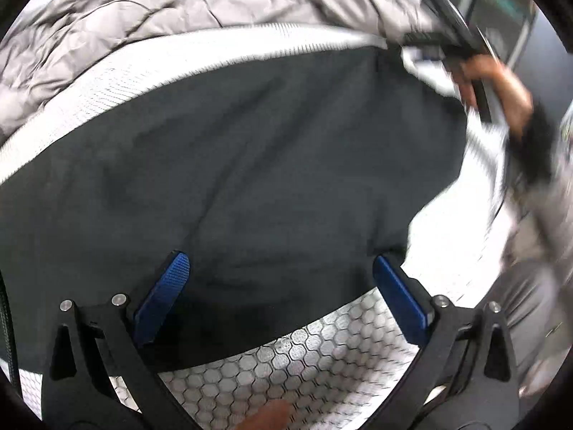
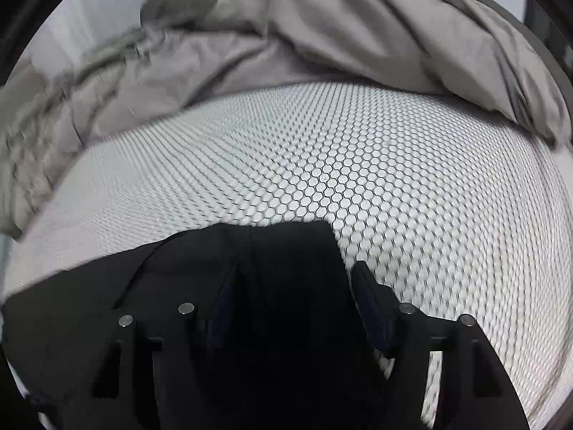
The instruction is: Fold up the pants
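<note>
Your dark pants [image 1: 250, 165] lie spread over the white honeycomb-patterned mattress surface [image 1: 322, 365], with a crumpled grey duvet [image 1: 161, 10] heaped along the far side. That placement makes sense for folding: the bare surface gives a flat bed, and the duvet sits clear of the working area, near the pants' far edge but not on them.

Left gripper [image 1: 281, 276]: jaws wide open, the blue pads [image 1: 164, 294] standing well apart over the near edge of the pants. The left pad overlaps dark cloth; the right pad sits at the cloth's edge. Nothing is pinched. Judgement: you hold it open here to straddle the hem before closing on it.

Right gripper [image 2: 290, 283]: jaws partly open, with a raised tongue of dark fabric filling the gap between them. Whether the pads actually clamp the cloth cannot be told from this view; the fingers are dark against dark fabric. In the left wrist view the right gripper and your right hand [image 1: 501, 86] are blurred at the far right corner of the pants, so contact is not readable there either.

Judgement: early stage, a fold not yet formed; both corners want a secure pinch before lifting.
</note>
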Available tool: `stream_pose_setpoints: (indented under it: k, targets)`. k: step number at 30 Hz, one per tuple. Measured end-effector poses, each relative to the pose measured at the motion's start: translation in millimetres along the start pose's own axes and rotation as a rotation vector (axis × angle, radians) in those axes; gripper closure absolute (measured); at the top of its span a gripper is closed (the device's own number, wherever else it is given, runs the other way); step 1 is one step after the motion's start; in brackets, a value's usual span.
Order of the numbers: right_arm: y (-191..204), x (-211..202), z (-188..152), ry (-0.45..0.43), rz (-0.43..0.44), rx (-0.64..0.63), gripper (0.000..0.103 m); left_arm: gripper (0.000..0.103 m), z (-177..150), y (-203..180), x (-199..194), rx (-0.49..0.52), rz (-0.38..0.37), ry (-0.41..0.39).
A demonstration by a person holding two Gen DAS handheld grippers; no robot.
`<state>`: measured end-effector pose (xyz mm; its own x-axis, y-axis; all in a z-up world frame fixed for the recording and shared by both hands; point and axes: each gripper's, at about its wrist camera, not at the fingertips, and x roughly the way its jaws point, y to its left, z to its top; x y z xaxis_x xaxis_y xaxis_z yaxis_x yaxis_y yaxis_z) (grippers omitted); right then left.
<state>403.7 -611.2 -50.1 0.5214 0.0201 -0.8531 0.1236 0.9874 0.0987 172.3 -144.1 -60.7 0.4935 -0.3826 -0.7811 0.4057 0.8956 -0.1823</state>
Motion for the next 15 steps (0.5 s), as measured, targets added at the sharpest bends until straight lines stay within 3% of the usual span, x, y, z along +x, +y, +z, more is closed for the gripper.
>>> stream_pose_setpoints:
  k: [3,6,8,12,15]
  targets:
    - [5,-53,-22,-0.104,0.059,0.006,0.011,0.001,10,15,-19,-0.071,-0.013,-0.085]
    - [28,-87,-51,-0.116,0.186,-0.057,0.005,0.001,20,35,-27,-0.154,0.031,-0.144]
    - [55,-101,-75,-0.099,0.202,-0.131,0.003,0.001,19,39,-25,-0.180,0.076,-0.148]
    - [115,-100,-119,-0.070,0.204,-0.265,0.000,0.001,17,38,-12,-0.119,0.225,-0.107]
    - [161,-79,-145,-0.021,0.210,-0.373,0.000,0.001,8,47,0,-0.085,0.193,-0.044]
